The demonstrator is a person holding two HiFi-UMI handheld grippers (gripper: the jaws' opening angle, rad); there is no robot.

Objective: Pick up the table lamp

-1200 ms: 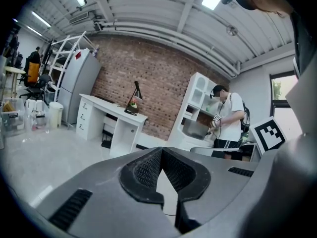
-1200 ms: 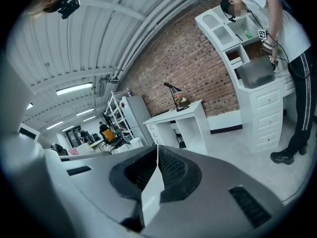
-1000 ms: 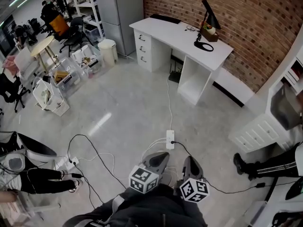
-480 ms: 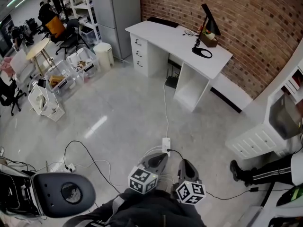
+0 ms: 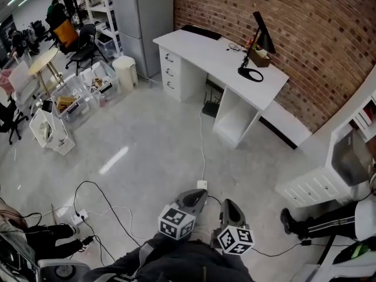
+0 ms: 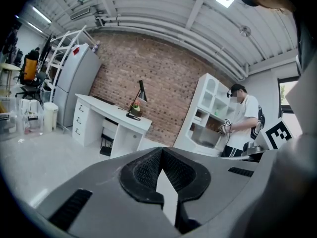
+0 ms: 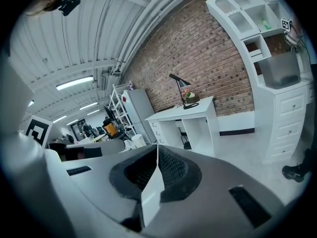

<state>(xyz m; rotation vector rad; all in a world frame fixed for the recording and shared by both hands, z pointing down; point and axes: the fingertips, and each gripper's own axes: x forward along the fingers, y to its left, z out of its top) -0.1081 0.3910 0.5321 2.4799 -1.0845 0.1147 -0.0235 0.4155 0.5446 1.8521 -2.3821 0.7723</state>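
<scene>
Closer than a second ago, the white counter (image 5: pixel 200 47) against the brick wall has grown in the head view. The power strip (image 5: pixel 201 185) on the floor now lies just ahead of the left gripper (image 5: pixel 198 194). The black table lamp (image 5: pixel 263 27) stands upright at the counter's right end beside a small potted plant (image 5: pixel 262 44), well apart from both grippers. The left gripper's fingers are clenched together on nothing, and so are those of the right gripper (image 5: pixel 229 204).
</scene>
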